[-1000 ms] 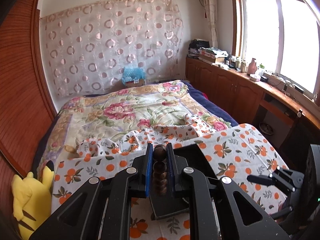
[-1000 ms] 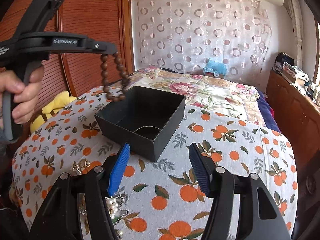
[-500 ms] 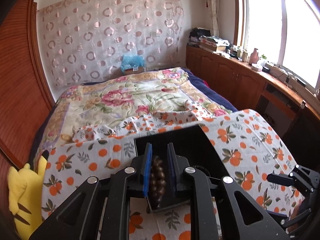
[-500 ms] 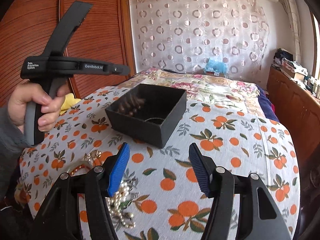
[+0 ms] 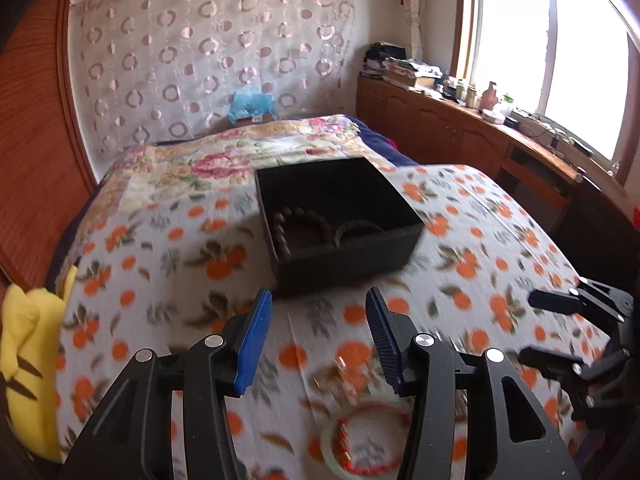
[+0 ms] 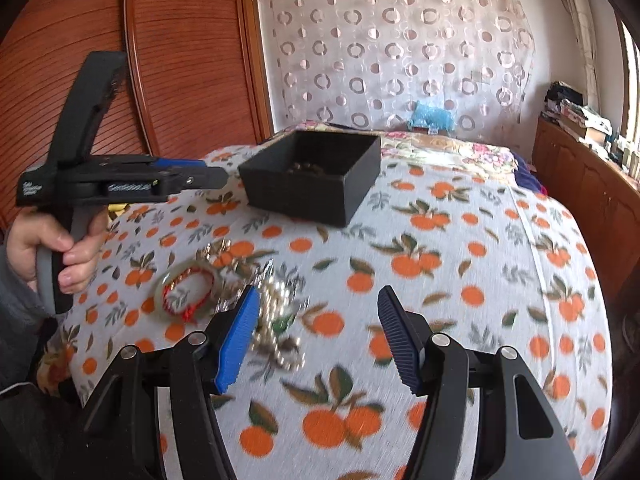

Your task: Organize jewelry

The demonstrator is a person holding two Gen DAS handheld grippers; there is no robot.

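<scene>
Wooden bead bracelet (image 5: pixel 304 226), a moment ago clamped in left tongs (image 5: pixel 318 334), now lying inside matte black box (image 5: pixel 340 216) on bed; one piece sorted. Left tongs opening, empty; right tongs (image 6: pixel 318 336) apart, empty. Remaining: glossy pale bangle (image 6: pixel 184 292), red cord, pearl strand (image 6: pixel 280 320).

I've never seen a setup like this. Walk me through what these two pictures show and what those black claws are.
Each claw is a hand-held tool with a camera looking along its fingers. One picture is from the left tool, whose jaws are opening with nothing between them. The other is from the right tool, open and empty; it also shows the person's left hand on the grip. On the orange-print cloth sits a black box holding a brown bead bracelet. Loose outside lie a pale bangle with a red bracelet and a blurred pearl-like pile.
</scene>
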